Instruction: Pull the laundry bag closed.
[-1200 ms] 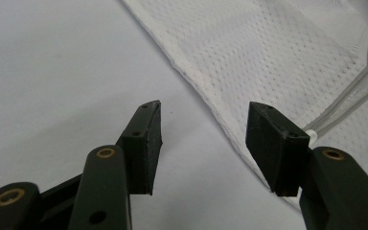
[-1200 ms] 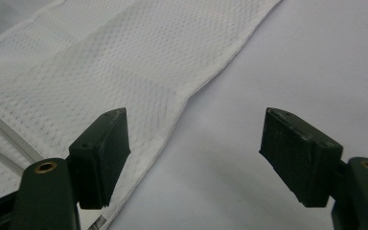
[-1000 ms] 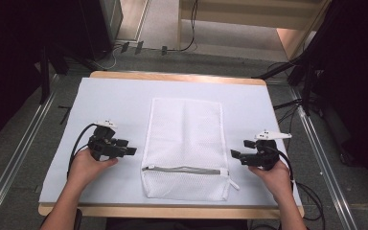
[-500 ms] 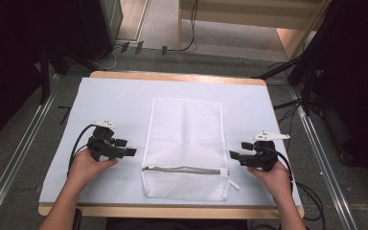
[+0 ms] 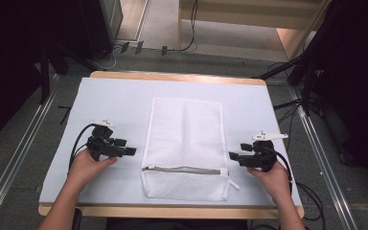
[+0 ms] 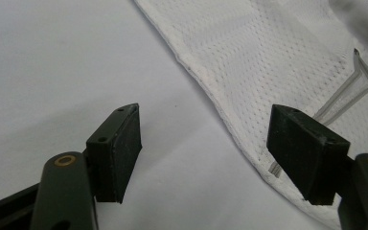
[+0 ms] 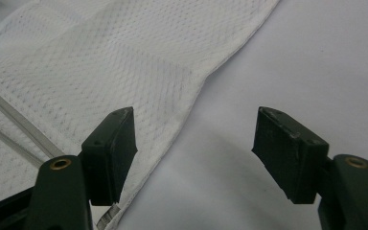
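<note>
Overhead, a wooden table [image 5: 172, 76] carries a pale grey-white mat [image 5: 115, 103] that covers nearly all of its top, a strip of bare wood showing at the far and near edges. Around the table lies a grey floor with metal rails [image 5: 19, 153] on both sides, cables [image 5: 191, 28] beyond the far edge, and dark curtains [image 5: 9, 57] to left and right.

At the middle of the mat lies a white mesh laundry bag [image 5: 184, 143], flat, its long side running away from the person. Its grey zipper [image 5: 184, 169] crosses the bag near the end closest to the person and looks closed; what is inside cannot be told, though the bag lies flat.

Just left of the bag, the left gripper [image 6: 203, 153] rests low over the mat, its jaws having just been opening and now wide apart, nothing between them but mat and the bag's hem. Just right of the bag, the right gripper [image 7: 194, 153] likewise stands wide, gripping nothing, the bag's edge under its left jaw
</note>
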The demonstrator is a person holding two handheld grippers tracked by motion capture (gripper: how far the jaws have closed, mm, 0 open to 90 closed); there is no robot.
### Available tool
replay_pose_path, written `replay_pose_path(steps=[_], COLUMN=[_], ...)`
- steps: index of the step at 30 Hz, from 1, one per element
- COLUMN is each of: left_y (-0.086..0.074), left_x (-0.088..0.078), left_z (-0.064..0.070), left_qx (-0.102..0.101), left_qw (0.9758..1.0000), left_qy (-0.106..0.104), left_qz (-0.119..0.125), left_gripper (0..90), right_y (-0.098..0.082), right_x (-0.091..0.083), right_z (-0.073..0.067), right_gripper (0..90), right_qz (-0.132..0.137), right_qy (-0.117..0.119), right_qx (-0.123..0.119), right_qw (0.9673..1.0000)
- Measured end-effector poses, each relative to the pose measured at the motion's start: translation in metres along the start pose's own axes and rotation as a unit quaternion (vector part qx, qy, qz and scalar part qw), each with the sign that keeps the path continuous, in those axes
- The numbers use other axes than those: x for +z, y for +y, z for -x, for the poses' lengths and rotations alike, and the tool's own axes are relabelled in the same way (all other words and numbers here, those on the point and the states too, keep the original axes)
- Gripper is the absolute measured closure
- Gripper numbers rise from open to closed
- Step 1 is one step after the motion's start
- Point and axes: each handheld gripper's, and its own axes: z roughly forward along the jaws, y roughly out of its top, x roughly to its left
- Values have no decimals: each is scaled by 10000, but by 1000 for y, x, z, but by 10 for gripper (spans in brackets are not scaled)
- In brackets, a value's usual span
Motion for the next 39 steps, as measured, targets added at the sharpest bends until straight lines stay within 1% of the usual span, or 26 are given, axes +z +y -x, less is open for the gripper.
replay_pose_path(steps=[13, 19, 22, 24, 29, 32, 33, 35, 36, 37, 38, 39], left_y=[0, 0, 0, -1, -2, -2, -2, -2, -3, -3, -3, -3], left_x=[-1, -2, -4, -5, -8, -8, -9, -8, -8, -7, -7, -7], left_z=[2, 3, 3, 5, 8, 10, 10, 12, 12, 13, 13, 14], left_qx=[12, -29, -65, -90, -17, -38, -46, 2, 13, -16, 7, 20], left_qw=[10000, 10000, 10000, 9999, 10000, 10000, 10000, 10000, 10000, 10000, 10000, 10000], left_qy=[93, 56, 6, -41, -48, -5, -23, -14, -42, -53, -54, -61], left_qz=[11, 17, -30, -33, -2, 48, 50, 48, 33, 30, 23, 20], left_gripper=[330, 365, 418, 451, 499, 489, 488, 487, 488, 489, 490, 492], right_y=[0, 0, 1, 1, 4, 6, 7, 9, 10, 11, 12, 13], right_x=[1, 1, 0, -1, -1, -2, -3, -2, -2, -2, -1, -1], right_z=[-1, -3, -7, -10, -18, -24, -27, -32, -34, -37, -39, -42], right_gripper=[330, 358, 382, 389, 427, 445, 445, 447, 451, 453, 464, 469], right_qz=[-72, -65, -162, -136, -113, -104, -129, -121, -130, -147, -159, -157], right_qy=[37, 62, 18, 37, 120, 169, 178, 215, 249, 248, 268, 300], right_qx=[45, 43, 122, 97, 100, 64, 76, 30, 16, 20, -1, 18], right_qw=[10000, 10000, 9998, 9999, 9998, 9998, 9997, 9997, 9996, 9996, 9995, 9994])
